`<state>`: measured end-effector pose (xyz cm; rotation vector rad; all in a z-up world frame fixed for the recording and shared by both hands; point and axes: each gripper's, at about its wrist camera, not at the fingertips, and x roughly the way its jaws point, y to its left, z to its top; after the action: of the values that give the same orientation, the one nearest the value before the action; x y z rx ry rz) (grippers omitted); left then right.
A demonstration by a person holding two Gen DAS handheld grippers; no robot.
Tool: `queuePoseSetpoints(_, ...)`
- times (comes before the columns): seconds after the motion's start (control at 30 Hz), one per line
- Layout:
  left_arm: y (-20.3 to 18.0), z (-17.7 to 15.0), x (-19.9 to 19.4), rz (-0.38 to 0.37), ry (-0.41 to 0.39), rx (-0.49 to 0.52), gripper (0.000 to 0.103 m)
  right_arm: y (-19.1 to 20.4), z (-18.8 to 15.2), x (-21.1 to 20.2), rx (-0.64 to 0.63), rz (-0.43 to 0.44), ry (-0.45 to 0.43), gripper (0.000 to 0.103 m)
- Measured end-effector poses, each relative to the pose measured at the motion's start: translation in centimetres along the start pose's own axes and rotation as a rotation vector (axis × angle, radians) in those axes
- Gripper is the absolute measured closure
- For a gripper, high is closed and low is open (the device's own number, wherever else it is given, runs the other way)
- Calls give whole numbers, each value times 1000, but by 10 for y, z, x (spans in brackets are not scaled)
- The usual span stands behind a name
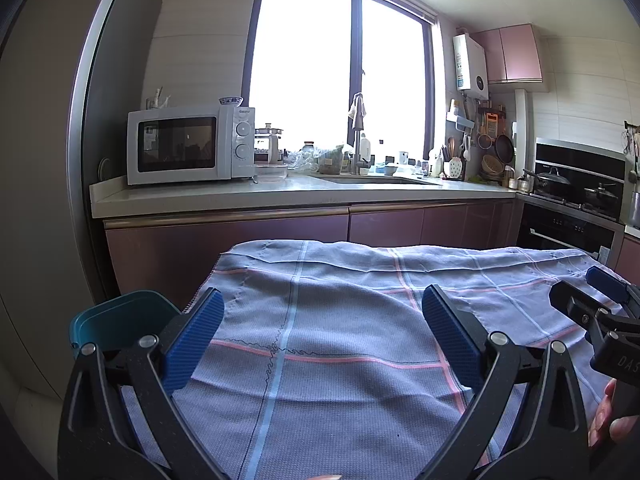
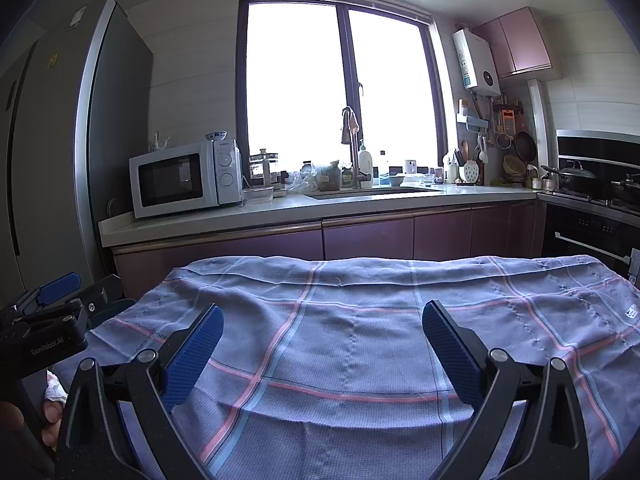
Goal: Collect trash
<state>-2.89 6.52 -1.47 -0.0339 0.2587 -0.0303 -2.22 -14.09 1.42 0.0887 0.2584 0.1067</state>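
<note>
Hovering wide apart, left gripper [image 1: 320, 320] beside teal bin [image 1: 120, 320].

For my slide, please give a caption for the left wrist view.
Open left gripper above a checked cloth; teal bin at left, microwave behind.

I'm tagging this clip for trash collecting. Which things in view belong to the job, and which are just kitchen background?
Job:
- left gripper, open
- right gripper, open
- teal bin, beside the table
- checked cloth; no trash visible on it

Background:
- microwave
- tap
- water heater
- pot
</note>
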Motion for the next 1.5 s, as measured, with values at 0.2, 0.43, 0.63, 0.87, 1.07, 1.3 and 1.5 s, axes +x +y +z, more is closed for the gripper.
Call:
queuePoseSetpoints(0.2, 1, 1, 0, -2, 2, -1, 6, 0, 0, 0, 0, 1, 1, 7)
queuePoseSetpoints(0.43, 0, 1, 0, -2, 2, 0, 6, 0, 0, 1, 0, 1, 1, 7)
queuePoseSetpoints(0.63, 1, 1, 0, -3, 2, -2, 6, 0, 1, 1, 1, 0, 2, 7)
queuePoseSetpoints(0.87, 1, 2, 0, -2, 2, 0, 6, 0, 1, 2, 4, 0, 3, 7)
queuePoseSetpoints(1.07, 2, 2, 1, -1, 4, -1, 6, -1, 0, 2, 4, -2, 3, 7)
queuePoseSetpoints(1.3, 0, 1, 1, -1, 4, -1, 6, -2, -1, 2, 8, -5, 4, 7)
queuePoseSetpoints(1.5, -1, 0, 2, -3, 6, 0, 6, -2, -2, 3, 8, -4, 6, 7)
